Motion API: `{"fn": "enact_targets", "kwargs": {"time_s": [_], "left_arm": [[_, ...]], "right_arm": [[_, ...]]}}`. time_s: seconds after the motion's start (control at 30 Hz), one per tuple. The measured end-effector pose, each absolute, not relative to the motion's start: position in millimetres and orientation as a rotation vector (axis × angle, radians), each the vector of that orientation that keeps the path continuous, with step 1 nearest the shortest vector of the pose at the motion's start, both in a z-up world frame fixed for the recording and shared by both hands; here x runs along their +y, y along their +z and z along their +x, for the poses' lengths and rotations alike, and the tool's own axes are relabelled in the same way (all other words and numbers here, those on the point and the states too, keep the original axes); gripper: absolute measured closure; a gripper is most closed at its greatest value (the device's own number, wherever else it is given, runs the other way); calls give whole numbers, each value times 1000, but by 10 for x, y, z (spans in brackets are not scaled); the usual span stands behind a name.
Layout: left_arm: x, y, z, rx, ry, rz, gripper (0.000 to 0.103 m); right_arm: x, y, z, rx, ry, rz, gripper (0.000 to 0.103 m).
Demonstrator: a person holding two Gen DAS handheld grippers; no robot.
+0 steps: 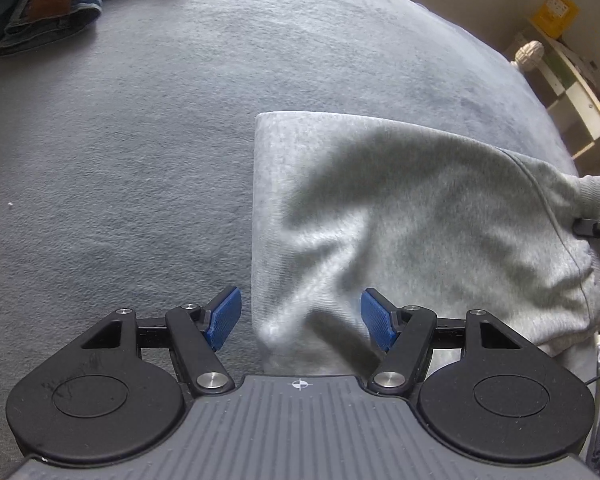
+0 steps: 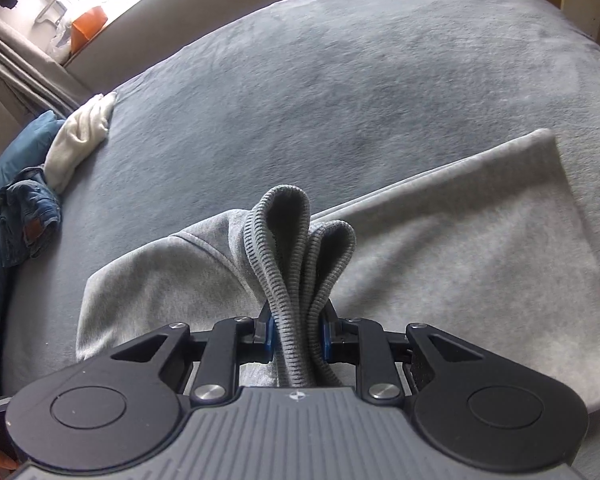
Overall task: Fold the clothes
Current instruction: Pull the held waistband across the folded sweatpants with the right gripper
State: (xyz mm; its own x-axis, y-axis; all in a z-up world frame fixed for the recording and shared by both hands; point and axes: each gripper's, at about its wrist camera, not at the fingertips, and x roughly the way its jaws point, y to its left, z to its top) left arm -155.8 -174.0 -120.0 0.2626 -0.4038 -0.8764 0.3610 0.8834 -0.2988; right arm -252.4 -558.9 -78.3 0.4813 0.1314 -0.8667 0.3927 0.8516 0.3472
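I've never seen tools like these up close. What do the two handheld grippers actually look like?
Both look alike. The left gripper has two flat, textured blue finger pads on black linkage arms with silver pivot screws, round black discs either side, and a ribbed grey body bearing a small white crosshair mark. The right gripper has the same black, blue and grey build.

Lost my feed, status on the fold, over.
Left tool open, over sweatshirt edge. Right tool shut on ribbed cuff. Jeans far off, nothing blocking.

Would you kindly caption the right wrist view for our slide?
Right gripper clamps the ribbed hem of a grey sweatshirt on a blue-grey bedspread.
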Motion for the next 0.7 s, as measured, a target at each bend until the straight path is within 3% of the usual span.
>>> {"fn": "enact_targets", "kwargs": {"time_s": [0.7], "left_arm": [[-2063, -1283, -1615, 1222, -557, -32, 36]], "right_arm": [[-6842, -845, -2806, 1042, -295, 574, 81]]}}
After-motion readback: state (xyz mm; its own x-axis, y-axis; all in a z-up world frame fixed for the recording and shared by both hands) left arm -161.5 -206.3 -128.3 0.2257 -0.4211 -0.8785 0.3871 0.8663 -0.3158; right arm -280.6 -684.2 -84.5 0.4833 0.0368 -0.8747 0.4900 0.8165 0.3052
